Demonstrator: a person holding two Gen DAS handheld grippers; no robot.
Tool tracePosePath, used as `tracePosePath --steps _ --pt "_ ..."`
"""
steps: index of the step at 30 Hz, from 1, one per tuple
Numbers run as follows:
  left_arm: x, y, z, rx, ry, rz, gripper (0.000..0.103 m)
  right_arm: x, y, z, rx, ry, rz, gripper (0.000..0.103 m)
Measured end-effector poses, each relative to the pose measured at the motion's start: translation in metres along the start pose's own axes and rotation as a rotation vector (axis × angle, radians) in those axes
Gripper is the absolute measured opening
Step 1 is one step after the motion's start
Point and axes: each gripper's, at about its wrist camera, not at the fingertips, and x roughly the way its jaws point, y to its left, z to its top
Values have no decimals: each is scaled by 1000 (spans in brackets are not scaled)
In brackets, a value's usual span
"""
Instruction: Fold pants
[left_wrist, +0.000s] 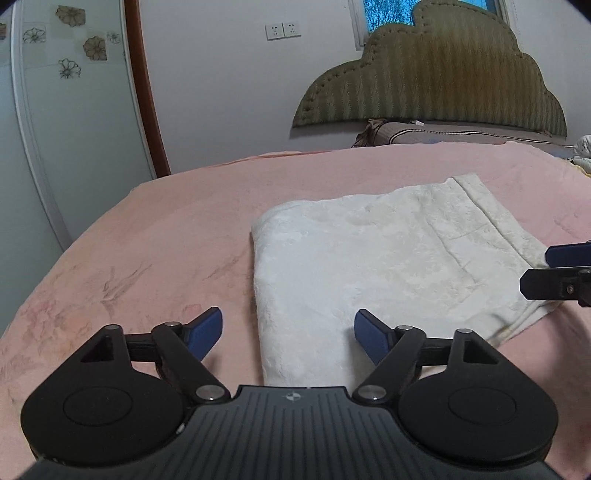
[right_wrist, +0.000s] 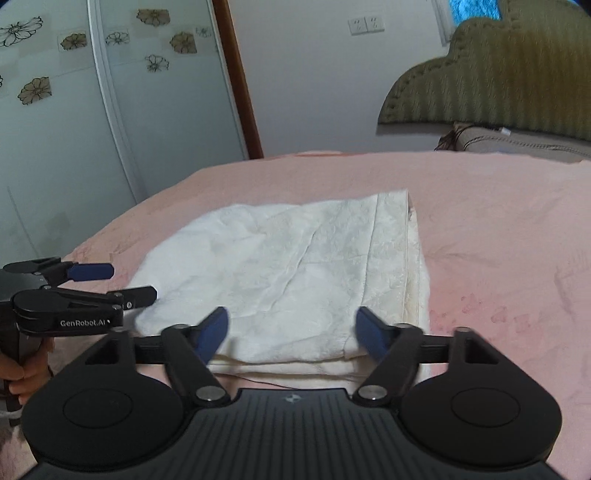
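Observation:
White textured pants (left_wrist: 373, 266) lie folded into a flat rectangle on the pink bedspread (left_wrist: 147, 240). My left gripper (left_wrist: 288, 334) stands open over the near left corner of the pants, its blue pads clear of the cloth. In the right wrist view the same folded pants (right_wrist: 295, 273) lie ahead, layered edges toward me. My right gripper (right_wrist: 291, 332) is open above the near edge with nothing pinched. The left gripper (right_wrist: 110, 282) shows at the left of that view, held by a hand (right_wrist: 26, 376). The right gripper (left_wrist: 554, 271) enters the left wrist view from the right.
An olive padded headboard (left_wrist: 436, 77) and a pillow (left_wrist: 461, 134) are at the far end of the bed. A wardrobe with flower-patterned doors (right_wrist: 74, 110) stands to the left behind a brown door frame (right_wrist: 240, 81). Pink bedspread (right_wrist: 498, 229) stretches right of the pants.

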Motion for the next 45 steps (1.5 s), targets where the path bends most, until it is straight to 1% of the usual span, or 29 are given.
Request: tracePosePath --steps 1,4,8,11,18,21,24,29,39,45 --pt "-3 -3 -2 -6 5 -3 87 -4 4 -2 -2 -7 -7 88" --pt "-10 -12 -6 -31 12 4 92 -9 14 -9 0 -9 -7 88" --pt "-17 -19 -10 -51 22 19 94 -12 20 -20 8 22 -25 90" --pt "-22 -21 -13 -61 32 -3 98 -14 20 -28 23 39 -36 90" --pt "-26 -34 -26 -42 80 -27 97 -19 22 -42 44 61 -39 91" --pt "-27 -36 -33 -60 102 -33 97 -21 23 -46 40 67 -44 92" --pt "-28 -36 -38 -85 127 -44 97 -25 26 -49 32 72 -47 97" --pt "-30 -35 -44 -114 150 -55 97 -27 32 -53 14 83 -53 97" --pt "-33 -33 -52 -137 152 -39 98 -31 40 -58 4 98 -55 97" --pt "-34 -33 -54 -136 147 -36 98 -29 43 -61 6 113 -73 97"
